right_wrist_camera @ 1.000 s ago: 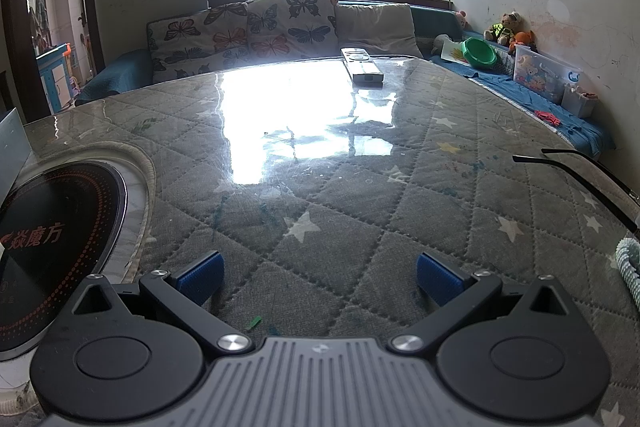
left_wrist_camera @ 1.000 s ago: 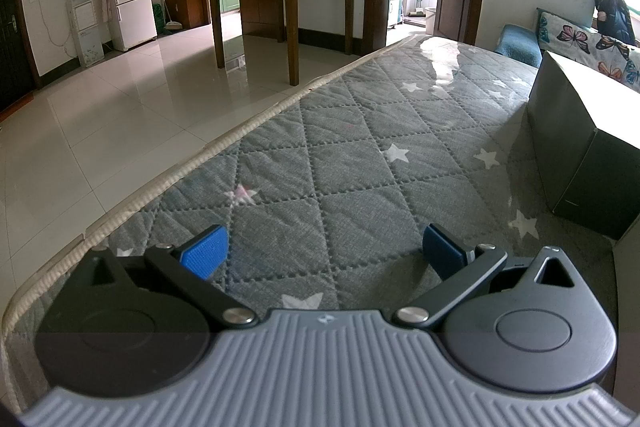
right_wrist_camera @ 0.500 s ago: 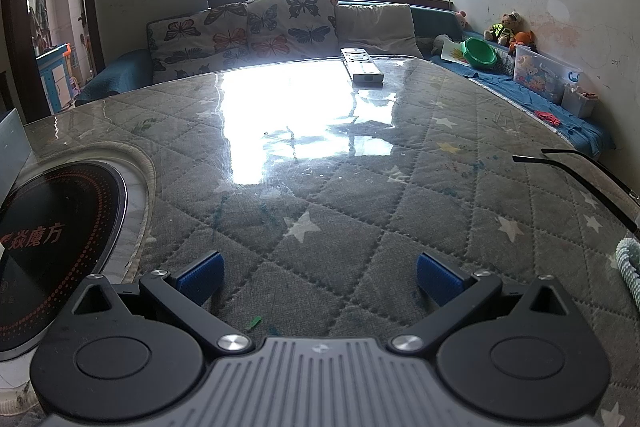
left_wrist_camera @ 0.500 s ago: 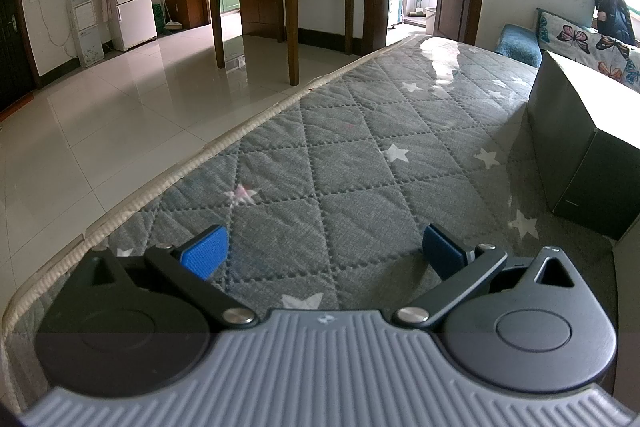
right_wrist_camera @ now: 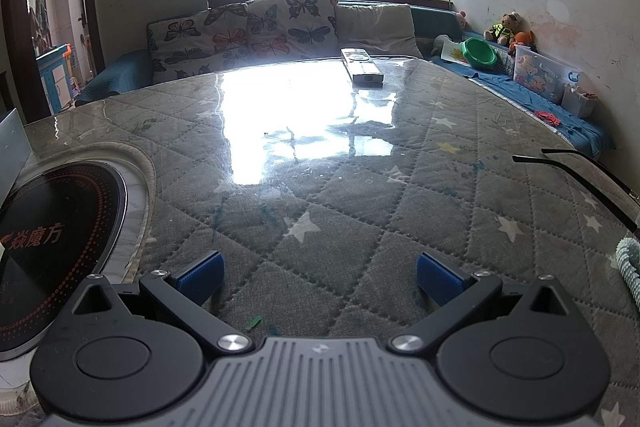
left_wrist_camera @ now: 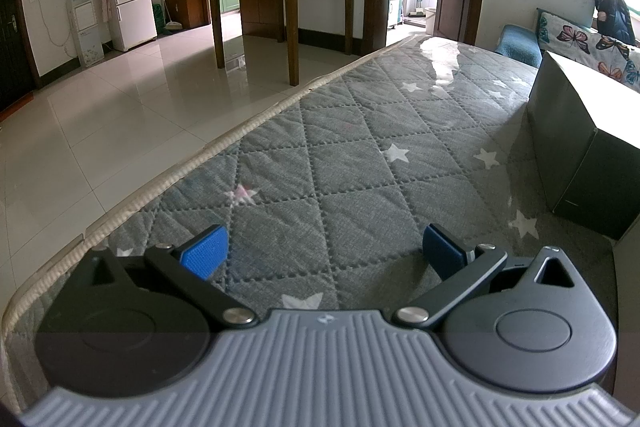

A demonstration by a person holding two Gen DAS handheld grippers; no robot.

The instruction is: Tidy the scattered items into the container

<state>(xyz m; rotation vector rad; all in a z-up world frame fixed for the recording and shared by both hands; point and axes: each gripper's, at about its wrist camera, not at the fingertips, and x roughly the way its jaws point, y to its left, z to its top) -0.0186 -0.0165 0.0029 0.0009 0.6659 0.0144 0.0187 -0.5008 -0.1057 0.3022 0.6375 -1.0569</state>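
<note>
A dark box-shaped container stands on the quilted grey table at the right of the left wrist view. My left gripper hovers low over the cloth to its left, open and empty. In the right wrist view a grey remote control lies at the far side of the table. Black eyeglasses rest at the right edge, with a pale green coiled cord just below them. My right gripper is open with nothing between its fingers, well short of all three.
A round black induction hob is set into the table at the left. A grey panel edge rises at the far left. Cushions line the sofa behind. The table's left edge drops to tiled floor.
</note>
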